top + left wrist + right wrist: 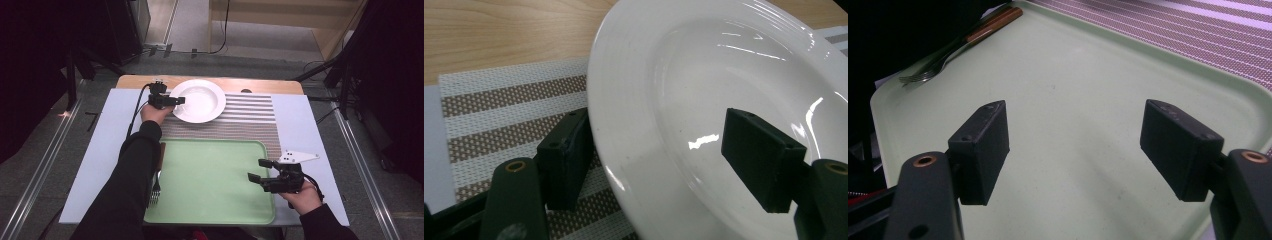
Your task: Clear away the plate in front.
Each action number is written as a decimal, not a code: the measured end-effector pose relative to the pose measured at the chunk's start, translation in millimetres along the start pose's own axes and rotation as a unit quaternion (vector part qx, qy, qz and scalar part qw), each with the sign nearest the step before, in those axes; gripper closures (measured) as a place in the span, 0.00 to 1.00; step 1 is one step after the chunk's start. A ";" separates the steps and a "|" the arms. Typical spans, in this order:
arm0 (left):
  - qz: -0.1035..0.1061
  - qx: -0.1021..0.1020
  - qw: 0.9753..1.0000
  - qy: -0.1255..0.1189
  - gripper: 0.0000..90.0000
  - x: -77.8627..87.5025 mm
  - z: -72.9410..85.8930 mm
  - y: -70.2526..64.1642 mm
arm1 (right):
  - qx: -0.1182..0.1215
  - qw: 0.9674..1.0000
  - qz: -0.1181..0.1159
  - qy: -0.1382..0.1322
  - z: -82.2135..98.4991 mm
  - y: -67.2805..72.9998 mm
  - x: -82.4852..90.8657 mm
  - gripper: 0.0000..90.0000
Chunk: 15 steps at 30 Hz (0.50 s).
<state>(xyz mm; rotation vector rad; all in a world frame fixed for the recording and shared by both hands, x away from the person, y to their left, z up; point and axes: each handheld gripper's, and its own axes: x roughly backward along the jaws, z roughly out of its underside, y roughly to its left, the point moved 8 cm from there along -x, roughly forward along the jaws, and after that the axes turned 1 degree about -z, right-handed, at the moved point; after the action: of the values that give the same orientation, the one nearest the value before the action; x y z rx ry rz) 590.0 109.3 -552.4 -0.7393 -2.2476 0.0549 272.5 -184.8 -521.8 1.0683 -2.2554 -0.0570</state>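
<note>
My left gripper point(176, 100) has its jaws spread around the rim of the white plate point(200, 100) near the worktop's far edge, while my right gripper point(259, 170) waits released over the green tray point(210, 200).

Empty white plate point(200, 102), perhaps tilted, on striped mat point(240, 125).
</note>
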 end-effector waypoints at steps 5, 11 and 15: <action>-0.002 0.001 1.000 0.013 0.31 -5.7 1.1 -4.0 | 0.000 1.000 -0.001 -0.001 -0.2 0.2 0.2 0.29; -0.004 0.012 1.000 0.006 0.31 -7.6 0.6 -4.4 | -0.001 1.000 -0.001 0.000 -0.2 0.2 0.5 0.30; -0.032 0.006 0.999 0.009 0.40 -7.5 0.8 -2.5 | -0.001 1.000 -0.002 -0.001 -0.6 0.7 0.5 0.30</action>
<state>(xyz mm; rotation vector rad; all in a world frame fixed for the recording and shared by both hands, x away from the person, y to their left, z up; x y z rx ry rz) 592.3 103.4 -557.2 -0.6586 -2.2505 0.0314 272.1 -184.6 -520.9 1.0727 -2.2553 -0.0623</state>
